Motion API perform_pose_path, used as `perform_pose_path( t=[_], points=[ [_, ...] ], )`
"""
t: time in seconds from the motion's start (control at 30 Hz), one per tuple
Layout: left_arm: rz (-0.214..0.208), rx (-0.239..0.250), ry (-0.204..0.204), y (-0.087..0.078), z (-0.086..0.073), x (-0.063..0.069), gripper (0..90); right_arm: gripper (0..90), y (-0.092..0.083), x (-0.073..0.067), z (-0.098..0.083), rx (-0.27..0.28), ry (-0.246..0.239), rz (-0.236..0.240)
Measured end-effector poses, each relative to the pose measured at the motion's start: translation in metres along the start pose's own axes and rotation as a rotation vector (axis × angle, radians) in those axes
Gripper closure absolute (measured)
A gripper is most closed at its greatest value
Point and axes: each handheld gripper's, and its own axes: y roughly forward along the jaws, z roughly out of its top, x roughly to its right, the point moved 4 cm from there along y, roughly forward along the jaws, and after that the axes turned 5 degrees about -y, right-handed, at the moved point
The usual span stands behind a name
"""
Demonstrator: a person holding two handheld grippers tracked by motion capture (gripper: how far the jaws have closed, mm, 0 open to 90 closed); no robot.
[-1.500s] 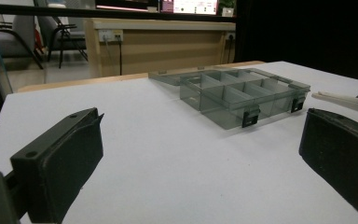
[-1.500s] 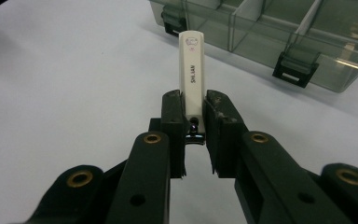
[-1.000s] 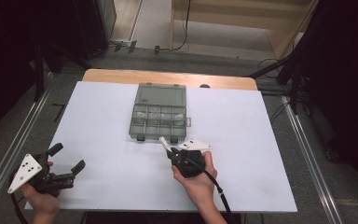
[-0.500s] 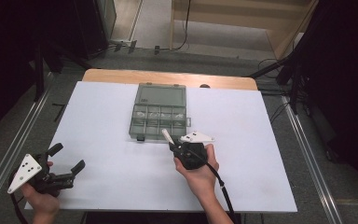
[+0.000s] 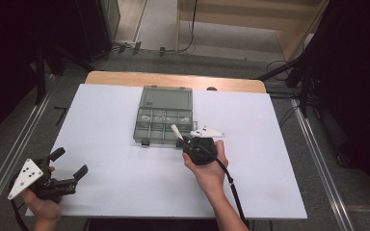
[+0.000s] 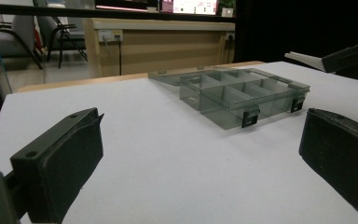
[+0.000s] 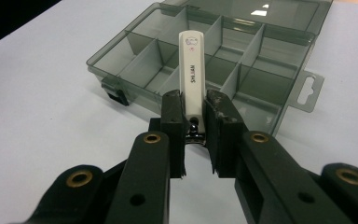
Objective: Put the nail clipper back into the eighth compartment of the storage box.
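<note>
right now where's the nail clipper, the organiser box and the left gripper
nail clipper (image 7: 192, 70), right gripper view, on its white handle
organiser box (image 5: 145, 131), high view, on its front left wall
left gripper (image 5: 71, 162), high view, midway between its open fingertips

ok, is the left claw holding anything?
No, the left claw stands open over bare white table, with nothing between its jaws; the compartment box lies farther off.
</note>
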Motion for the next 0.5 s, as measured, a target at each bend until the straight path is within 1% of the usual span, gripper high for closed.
perform_pose_path(
  t=[0.5],
  points=[
    [0.000, -0.002, 0.002, 0.001, 0.000, 0.000, 0.0, 79.8, 0.021, 0.024, 0.004, -0.010, 0.033, -0.031]
  ],
)
